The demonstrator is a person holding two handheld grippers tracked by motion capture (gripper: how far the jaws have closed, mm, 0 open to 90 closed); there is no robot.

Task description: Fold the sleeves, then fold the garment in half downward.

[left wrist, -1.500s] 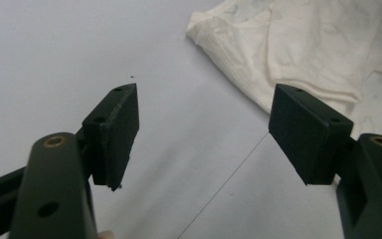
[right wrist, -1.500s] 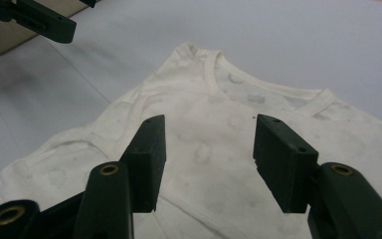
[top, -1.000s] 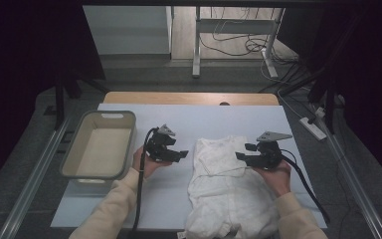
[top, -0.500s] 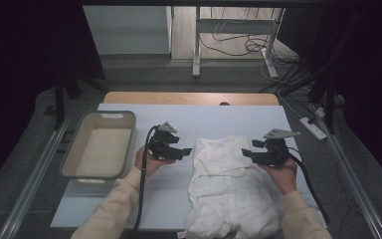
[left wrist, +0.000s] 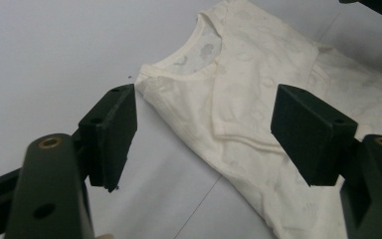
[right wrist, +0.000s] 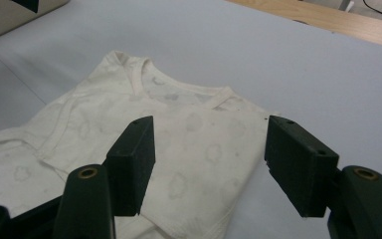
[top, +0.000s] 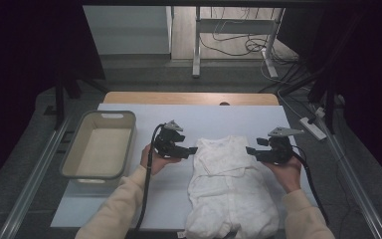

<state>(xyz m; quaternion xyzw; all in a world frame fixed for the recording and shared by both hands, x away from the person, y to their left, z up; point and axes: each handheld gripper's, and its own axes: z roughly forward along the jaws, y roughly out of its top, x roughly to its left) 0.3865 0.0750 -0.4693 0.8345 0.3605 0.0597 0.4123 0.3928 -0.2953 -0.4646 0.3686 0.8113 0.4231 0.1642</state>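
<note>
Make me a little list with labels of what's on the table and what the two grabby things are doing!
Table: white sheet over a wooden top
Garment: cream baby top, lying flat, neck away from the person
Bin: beige, left of the top, nothing in it
Left hand-held gripper: open, beside the top's left shoulder, holding nothing
Right hand-held gripper: just been opening, by the right shoulder, nothing gripped

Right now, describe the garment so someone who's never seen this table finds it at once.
On the white table, look near the front edge, right of the beige plastic bin. The garment lies flat between the two hand-held grippers, neckline toward the far side. It is the one soft thing there: a cream wrap-front baby top with a faint cloud print.
</note>
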